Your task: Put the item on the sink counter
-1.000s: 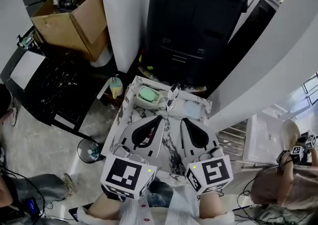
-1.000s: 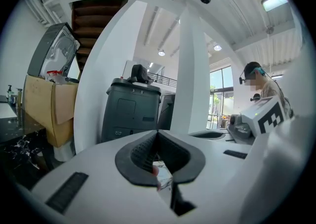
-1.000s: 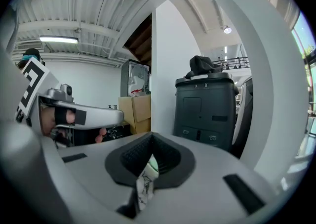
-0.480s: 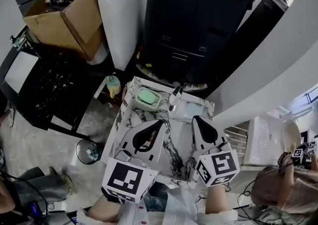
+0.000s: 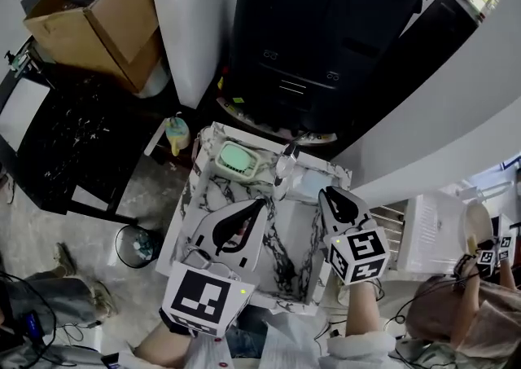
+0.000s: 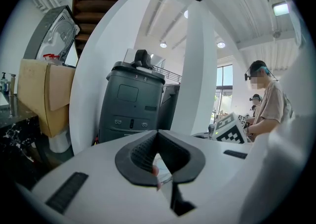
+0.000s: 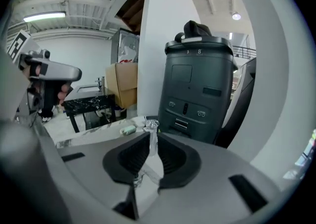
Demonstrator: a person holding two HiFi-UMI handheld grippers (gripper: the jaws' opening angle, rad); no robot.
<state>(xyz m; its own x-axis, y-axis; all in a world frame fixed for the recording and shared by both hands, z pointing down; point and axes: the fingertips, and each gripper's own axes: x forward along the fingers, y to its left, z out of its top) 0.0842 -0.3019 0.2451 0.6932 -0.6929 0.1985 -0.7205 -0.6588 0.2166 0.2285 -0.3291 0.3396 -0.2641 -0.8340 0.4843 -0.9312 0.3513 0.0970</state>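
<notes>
opening slightly, right hand-held gripper [image 7: 150, 141] is empty; left hand-held gripper [image 5: 259, 206] pinches a reddish item [image 5: 238, 235], clearest in head view

The right tongs [image 5: 325, 191] are swinging out to the right, away from the left tongs [image 5: 262, 203], and are nearing the right edge of the surface [image 5: 205, 190]. Their jaws are opening, with nothing pressed between them.

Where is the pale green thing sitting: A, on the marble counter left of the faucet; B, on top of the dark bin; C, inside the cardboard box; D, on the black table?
A: the head view shows the pale green thing lying on the marble counter, at its back corner just left of the faucet.
</notes>
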